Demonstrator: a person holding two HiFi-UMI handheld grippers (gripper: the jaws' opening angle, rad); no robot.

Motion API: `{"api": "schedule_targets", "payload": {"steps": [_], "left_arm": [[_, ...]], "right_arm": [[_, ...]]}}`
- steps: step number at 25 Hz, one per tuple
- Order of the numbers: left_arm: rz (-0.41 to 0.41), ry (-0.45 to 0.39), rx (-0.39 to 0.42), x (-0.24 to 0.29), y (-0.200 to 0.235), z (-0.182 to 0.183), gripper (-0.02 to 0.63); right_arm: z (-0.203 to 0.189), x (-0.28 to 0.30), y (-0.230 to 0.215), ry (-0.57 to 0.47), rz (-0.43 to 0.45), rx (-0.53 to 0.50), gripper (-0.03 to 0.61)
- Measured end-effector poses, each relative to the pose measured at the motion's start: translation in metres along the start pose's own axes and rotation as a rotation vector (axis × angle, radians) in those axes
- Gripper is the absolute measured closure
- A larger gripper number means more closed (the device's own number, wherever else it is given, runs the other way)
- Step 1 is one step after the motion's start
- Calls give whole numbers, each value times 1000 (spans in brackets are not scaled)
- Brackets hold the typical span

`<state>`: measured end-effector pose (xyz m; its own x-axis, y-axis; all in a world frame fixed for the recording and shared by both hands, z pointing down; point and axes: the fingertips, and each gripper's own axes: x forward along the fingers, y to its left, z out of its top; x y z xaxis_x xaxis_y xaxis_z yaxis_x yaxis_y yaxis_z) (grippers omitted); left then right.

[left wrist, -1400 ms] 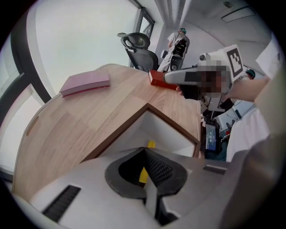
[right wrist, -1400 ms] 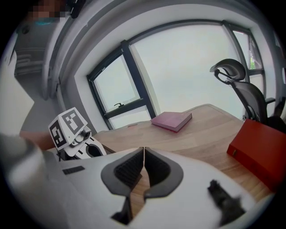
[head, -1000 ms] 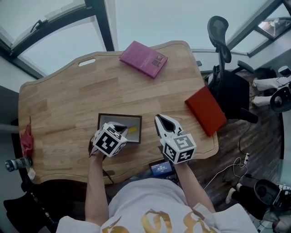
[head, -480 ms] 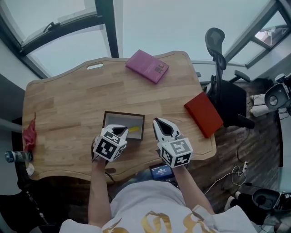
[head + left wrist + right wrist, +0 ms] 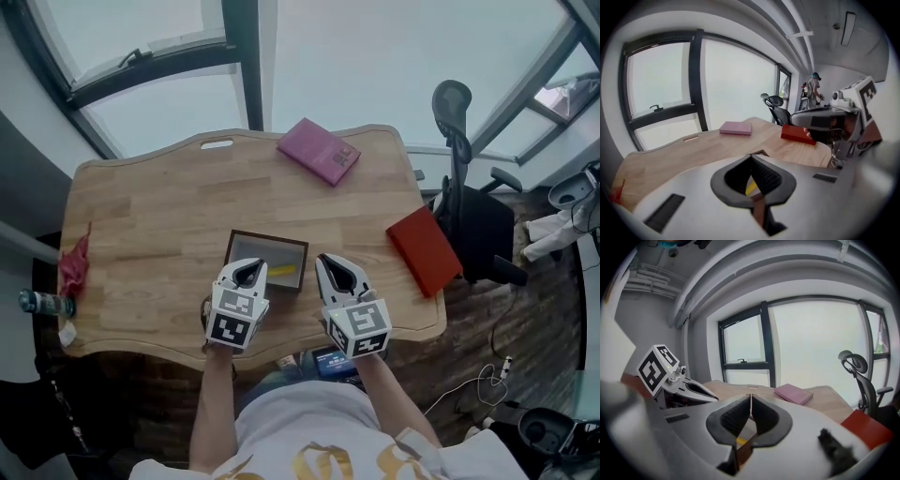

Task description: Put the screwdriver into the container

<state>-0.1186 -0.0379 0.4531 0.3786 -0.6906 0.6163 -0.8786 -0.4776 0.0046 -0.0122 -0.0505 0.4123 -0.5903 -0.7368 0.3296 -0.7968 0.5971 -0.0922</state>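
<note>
A dark-rimmed container [image 5: 266, 237] sits on the wooden table near its front edge. A yellow screwdriver [image 5: 284, 270] lies inside it, towards the right. My left gripper [image 5: 249, 266] hovers over the container's near left part, shut and empty. In the left gripper view the jaws of my left gripper [image 5: 751, 157] meet, and a bit of yellow screwdriver [image 5: 750, 188] shows through the gap below. My right gripper [image 5: 328, 260] hangs just right of the container, also shut with nothing in it. The right gripper view shows the tips of my right gripper [image 5: 750, 397] touching.
A pink book [image 5: 319, 151] lies at the table's far edge and a red book [image 5: 425, 250] at its right edge. An office chair [image 5: 469, 187] stands to the right. A red cloth [image 5: 73, 265] and a bottle [image 5: 42, 304] are at the left end.
Both grippers have risen and drawn back towards me. The left one has tilted up from pointing steeply into the container. The screwdriver stays in the container.
</note>
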Motion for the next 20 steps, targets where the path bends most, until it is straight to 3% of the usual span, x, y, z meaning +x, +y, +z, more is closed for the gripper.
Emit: {"api": "schedule_targets", "payload": {"steps": [5,11,16,20], "left_arm": [[25,-159,-197,-16,-1,25,600],[173,-270,-205,-33,-5,51,601],[417,-271,-243,-48,10,34,601],[420,-340,-279,-66,2,37,601]], "right_arm": [[20,2,2,-43,17,-36,546],[39,-3,10,-89,61,-91,546],[42,-11,8,-114,75,-109,545],[44,-19,10,-138,80,-109,546]]}}
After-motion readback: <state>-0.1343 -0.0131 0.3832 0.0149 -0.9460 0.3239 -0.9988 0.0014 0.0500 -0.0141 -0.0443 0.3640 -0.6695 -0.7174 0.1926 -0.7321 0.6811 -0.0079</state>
